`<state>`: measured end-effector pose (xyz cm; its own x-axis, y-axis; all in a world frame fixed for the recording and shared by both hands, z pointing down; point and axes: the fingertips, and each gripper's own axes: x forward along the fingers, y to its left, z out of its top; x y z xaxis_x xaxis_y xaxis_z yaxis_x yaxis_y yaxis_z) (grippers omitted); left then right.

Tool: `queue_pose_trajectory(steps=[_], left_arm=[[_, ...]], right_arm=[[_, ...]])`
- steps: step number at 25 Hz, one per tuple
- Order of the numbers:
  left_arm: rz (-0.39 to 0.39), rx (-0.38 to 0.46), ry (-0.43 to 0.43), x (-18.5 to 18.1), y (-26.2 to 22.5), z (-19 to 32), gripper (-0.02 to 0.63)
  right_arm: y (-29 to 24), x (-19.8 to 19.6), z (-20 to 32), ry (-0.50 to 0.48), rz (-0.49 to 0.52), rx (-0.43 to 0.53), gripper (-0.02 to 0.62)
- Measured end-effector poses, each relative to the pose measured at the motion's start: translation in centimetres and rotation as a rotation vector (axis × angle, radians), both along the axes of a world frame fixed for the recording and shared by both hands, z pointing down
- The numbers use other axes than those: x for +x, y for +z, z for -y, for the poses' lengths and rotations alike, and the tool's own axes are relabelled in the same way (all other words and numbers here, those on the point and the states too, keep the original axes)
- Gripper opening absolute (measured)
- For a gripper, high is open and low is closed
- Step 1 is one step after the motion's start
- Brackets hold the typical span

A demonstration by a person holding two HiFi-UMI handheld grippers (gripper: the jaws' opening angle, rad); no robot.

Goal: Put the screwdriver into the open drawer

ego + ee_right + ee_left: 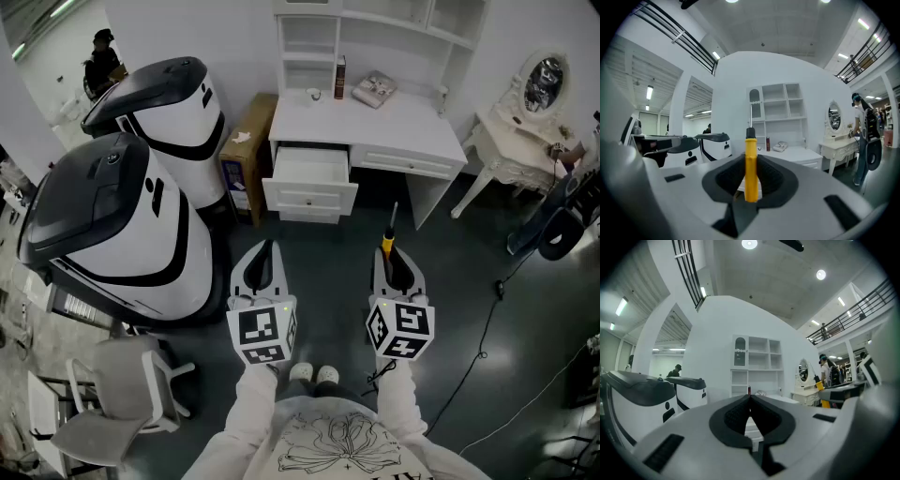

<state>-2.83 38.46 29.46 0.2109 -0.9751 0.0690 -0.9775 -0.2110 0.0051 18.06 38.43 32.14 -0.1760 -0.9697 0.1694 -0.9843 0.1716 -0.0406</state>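
- Yellow plastic is what my right gripper (751, 157) is clamped on: the handle of the screwdriver (750, 165) stands upright between its jaws. Its black collar and thin metal shaft poke out past the tips.
- My left gripper (750, 399) has its jaws drawn together at the tips, and nothing sits between them.
- The open drawer (309, 199) of the white desk (375, 127) lies well ahead of both pairs of jaws. It is nearly straight beyond the left tips and off to the left of the right ones, with a stretch of dark floor (323, 248) in between.
- The pickup looks done to me, since the tool is firmly in my right jaws and off any surface.
- As I judge it, all of the carry is left. I must close the gap to the desk, bring the right jaws over the drawer's mouth, tip the screwdriver down so it lies inside, then part the jaws.
- The left gripper has no job yet; it could steady the drawer front if needed.
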Motion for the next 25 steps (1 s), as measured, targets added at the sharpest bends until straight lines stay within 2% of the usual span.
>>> queue_pose_trajectory(steps=[11, 25], left_arm=[[-0.003, -0.004, 0.006, -0.4, 0.4, 1.6, 0.006], [-0.008, -0.027, 0.036, -3.4, 2.4, 4.9, 0.006]], right_arm=[[0.3, -0.5, 1.6, 0.005, -0.004, -0.002, 0.074], [2.1, -3.6, 4.2, 0.038, 0.014, -0.027, 0.074]])
